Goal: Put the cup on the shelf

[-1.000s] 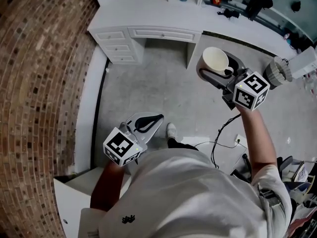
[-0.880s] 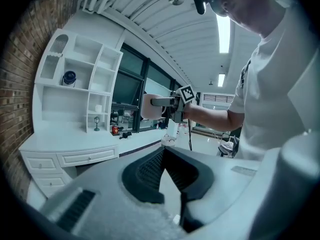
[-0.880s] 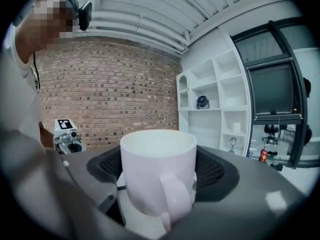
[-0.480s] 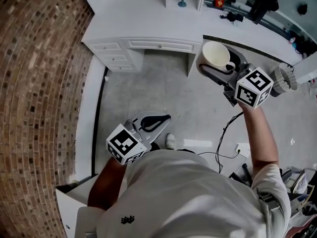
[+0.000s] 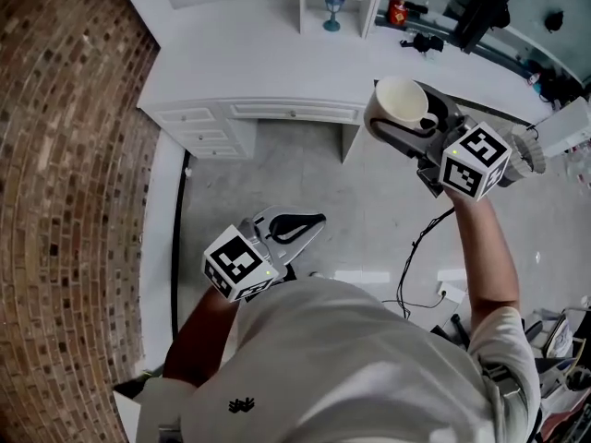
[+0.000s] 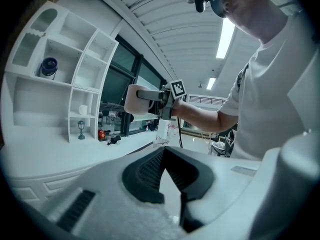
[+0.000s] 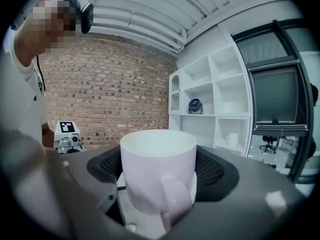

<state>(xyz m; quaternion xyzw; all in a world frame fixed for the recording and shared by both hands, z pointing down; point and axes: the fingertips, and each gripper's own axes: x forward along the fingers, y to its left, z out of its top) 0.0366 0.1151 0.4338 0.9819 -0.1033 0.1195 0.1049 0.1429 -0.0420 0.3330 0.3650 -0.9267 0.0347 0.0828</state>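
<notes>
right gripper view shows the cup [image 7: 159,171] standing upright between my right gripper's [image 5: 404,123] jaws, mouth up, long axis vertical, handle turned back toward the camera. the jaws are clamped on its sides. it's a plain white mug, glossy, empty inside. from the head view, my right arm is stretched forward, forearm bare, holding the cup in the air over the grey floor [image 5: 277,183] just at the front edge of the white desk [image 5: 268,53]. the white shelf unit [image 7: 210,99] stands well apart, beyond it. my left arm is bent, the left gripper [image 6: 162,151] held low by my torso, its tongs closed together on nothing.
</notes>
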